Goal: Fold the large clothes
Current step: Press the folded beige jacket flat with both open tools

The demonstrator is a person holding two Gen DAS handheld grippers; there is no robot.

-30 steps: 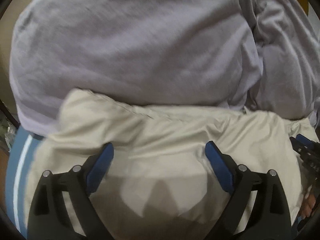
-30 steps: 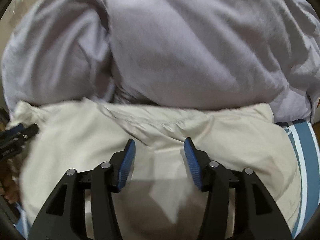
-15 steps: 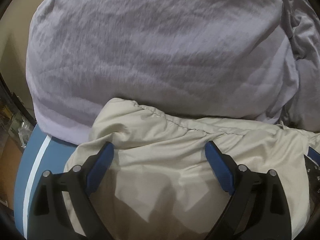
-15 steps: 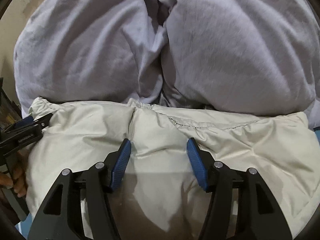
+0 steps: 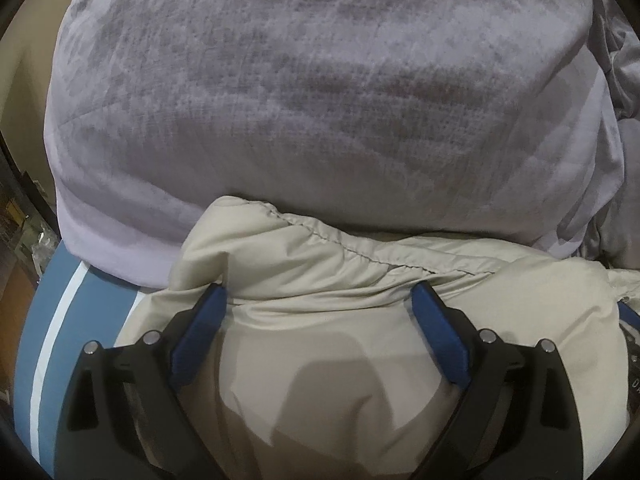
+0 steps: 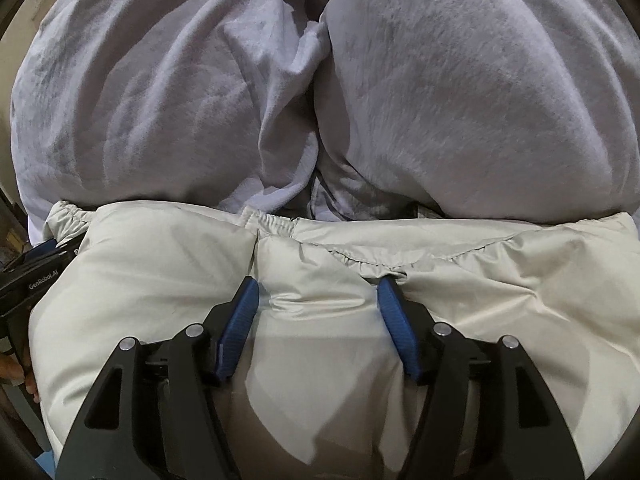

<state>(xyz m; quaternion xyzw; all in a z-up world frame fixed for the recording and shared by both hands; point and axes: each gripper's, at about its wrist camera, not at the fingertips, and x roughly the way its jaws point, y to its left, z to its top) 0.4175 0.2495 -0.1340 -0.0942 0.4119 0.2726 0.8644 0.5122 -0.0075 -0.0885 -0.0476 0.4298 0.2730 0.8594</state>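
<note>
Where it meets lilac bedding (image 6: 480, 100), puffy cream jacket (image 6: 160, 280), stitched hem.

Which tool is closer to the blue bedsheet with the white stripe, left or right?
Left. The left tool sits on the beige padded jacket right beside the blue striped sheet; the right tool is mid-jacket, with only slivers of blue at its view's edges.

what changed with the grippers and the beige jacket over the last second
Both grippers came down closer to the beige jacket. The right gripper has just been opening its jaws wider, with only a low ridge of fabric between them, not pinched. The left gripper stayed wide open over the jacket's gathered seam. The grey bedding behind lies as before, and the jacket still rests flat.
</note>
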